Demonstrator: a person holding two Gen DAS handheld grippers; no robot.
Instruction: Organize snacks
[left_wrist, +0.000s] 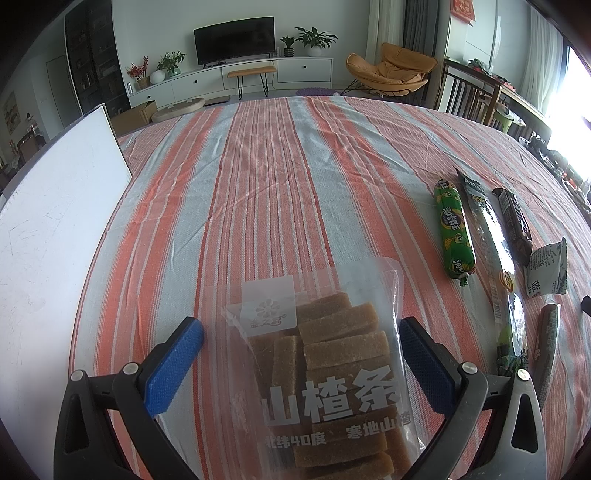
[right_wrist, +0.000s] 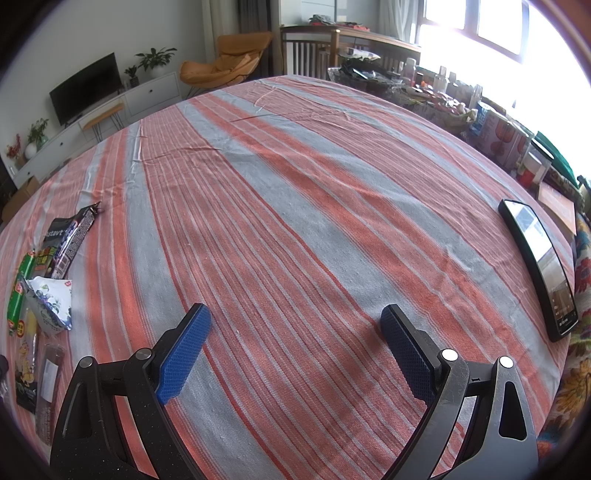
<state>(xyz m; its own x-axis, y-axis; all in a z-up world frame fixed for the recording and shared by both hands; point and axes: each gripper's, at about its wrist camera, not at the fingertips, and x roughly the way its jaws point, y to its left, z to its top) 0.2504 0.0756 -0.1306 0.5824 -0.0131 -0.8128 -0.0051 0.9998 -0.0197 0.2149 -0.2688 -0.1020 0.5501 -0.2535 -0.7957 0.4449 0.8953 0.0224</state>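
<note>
Your left gripper has its jaws spread wide, straddling the clear bag of hawthorn strips; neither blue pad touches the film, so nothing is held yet. The bag lies flat on the striped tablecloth, reaching from 6 o'clock up to the middle of the left view. At 3 o'clock sits the row already laid out: green sausage, long dark foil stick, brown bar, a small white packet, and a brown stick at 4 o'clock. A white board leans at 9 o'clock. Your right gripper hangs wide apart too, over bare cloth, holding nothing; a phone lies at 3 o'clock in its view, the snack row at 8 o'clock. Risks, as a judgement: the bag looks about as wide as the opening, so closing on it flat may only crumple slick film and let the strips slide out; a pinch on the loose top edge could leave the load hanging and swinging. Dragging it may also ruck the cloth and disturb the neighbouring row.
</note>
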